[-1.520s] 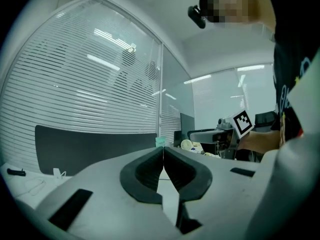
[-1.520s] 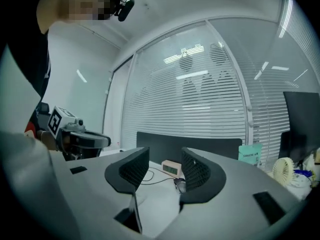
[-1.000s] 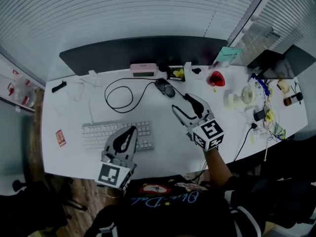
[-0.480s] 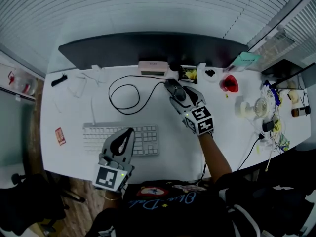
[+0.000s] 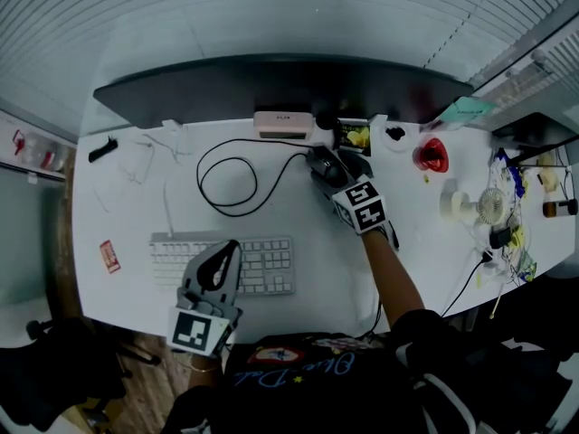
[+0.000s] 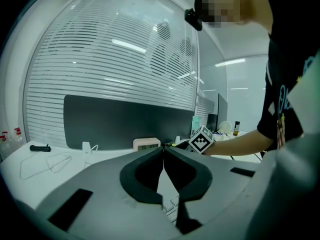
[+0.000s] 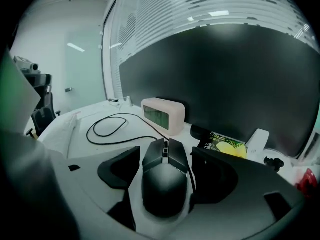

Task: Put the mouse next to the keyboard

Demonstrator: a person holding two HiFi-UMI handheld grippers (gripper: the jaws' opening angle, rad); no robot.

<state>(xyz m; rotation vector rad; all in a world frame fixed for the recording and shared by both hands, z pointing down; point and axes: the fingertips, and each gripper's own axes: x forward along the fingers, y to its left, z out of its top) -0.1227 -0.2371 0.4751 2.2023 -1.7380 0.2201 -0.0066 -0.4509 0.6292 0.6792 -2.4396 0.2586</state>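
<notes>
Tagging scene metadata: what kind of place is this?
Probably an office desk: a wide monitor, a keyboard and a wired mouse on a white table, with slatted blinds behind.

Black mouse (image 7: pixel 165 184), white keyboard (image 5: pixel 262 260), pale pink clock (image 7: pixel 162 115), white desk (image 5: pixel 136 206).
</notes>
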